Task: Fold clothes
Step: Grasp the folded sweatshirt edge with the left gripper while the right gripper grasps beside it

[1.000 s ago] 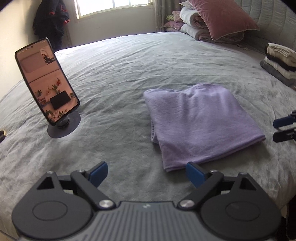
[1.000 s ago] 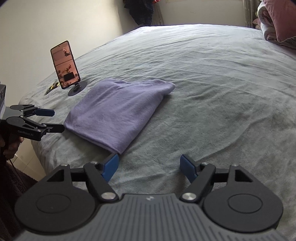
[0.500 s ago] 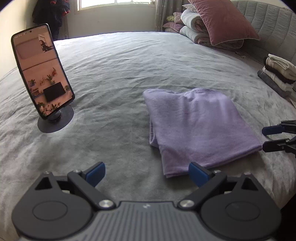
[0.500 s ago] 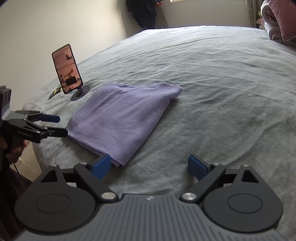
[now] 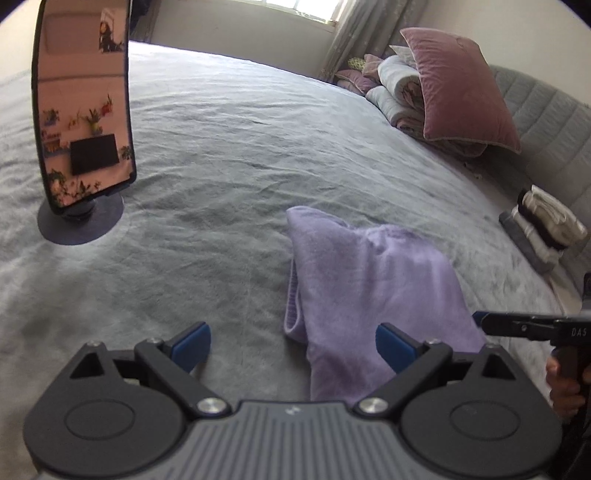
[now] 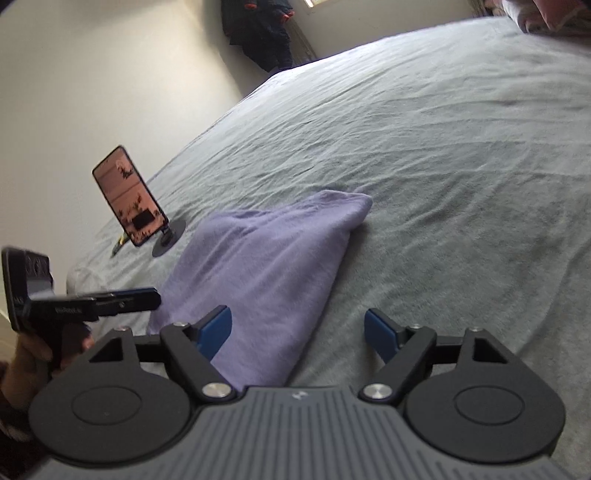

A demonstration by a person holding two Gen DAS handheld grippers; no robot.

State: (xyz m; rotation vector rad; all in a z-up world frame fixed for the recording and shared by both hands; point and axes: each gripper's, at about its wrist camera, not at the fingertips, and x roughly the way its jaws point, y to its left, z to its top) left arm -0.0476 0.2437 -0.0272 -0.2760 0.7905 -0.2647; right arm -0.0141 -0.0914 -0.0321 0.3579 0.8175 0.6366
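A folded purple cloth (image 5: 373, 295) lies on the grey bed (image 5: 221, 155). The left gripper (image 5: 293, 341) gapes wide over its near edge. The right gripper (image 6: 297, 328) is closing, pads clear of the cloth.

This is looking like a bedroom in a home. A wide bed (image 5: 258, 122) under a grey cover is filling most of both views, with a padded grey headboard (image 5: 546, 122) curving behind it. A mauve pillow (image 5: 461, 88) is leaning on rolled bedding (image 5: 397, 94), daylight is coming through a curtained window (image 5: 306, 5), and dark clothes (image 6: 264, 29) are hanging in the corner.
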